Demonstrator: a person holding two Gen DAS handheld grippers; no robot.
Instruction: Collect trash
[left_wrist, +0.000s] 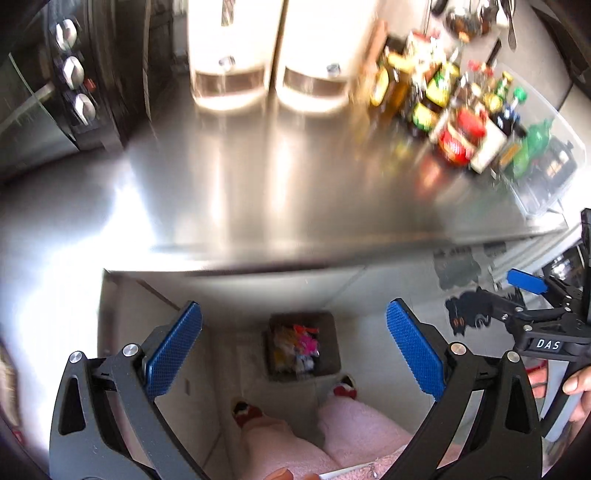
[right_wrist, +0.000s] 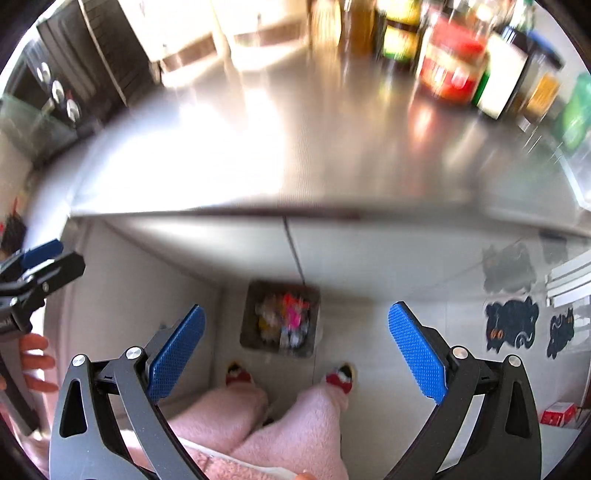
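A: Where is the trash?

B: In the trash bin (left_wrist: 303, 343), which stands on the floor (left_wrist: 376, 332) below the front edge of the steel surface (left_wrist: 258, 184). It holds a heap of bright wrappers (left_wrist: 295, 343), pink, orange and yellow; they are too blurred to tell apart.

A: And the tools?

B: The left tool (left_wrist: 293, 350) hangs above the bin with its blue pads (left_wrist: 173, 354) spread wide apart and nothing between them. The right tool (right_wrist: 295, 354) is the same: jaws apart, empty, with the bin (right_wrist: 280, 319) showing in the gap between its pads (right_wrist: 417, 354).

A: Can each be seen from the other?

B: Yes. In the left wrist view the right tool (left_wrist: 532, 291) shows at the right of the bin, with a hand (left_wrist: 576, 391) on its grip. In the right wrist view the left tool (right_wrist: 35, 258) shows at the left of the bin.

A: What else is near the bin?

B: Two feet in red slippers (right_wrist: 340, 376) stand just on the near side of it, below pink fleece legs (right_wrist: 295, 424). Beyond it, on the surface, a cluster of jars and bottles (left_wrist: 461, 107) sits at the far right, and two pale canisters (left_wrist: 269, 55) stand at the back. A dark oven with round knobs (left_wrist: 74, 70) is at the far left. Black cat stickers (right_wrist: 511, 325) lie on the floor to the right of the bin.
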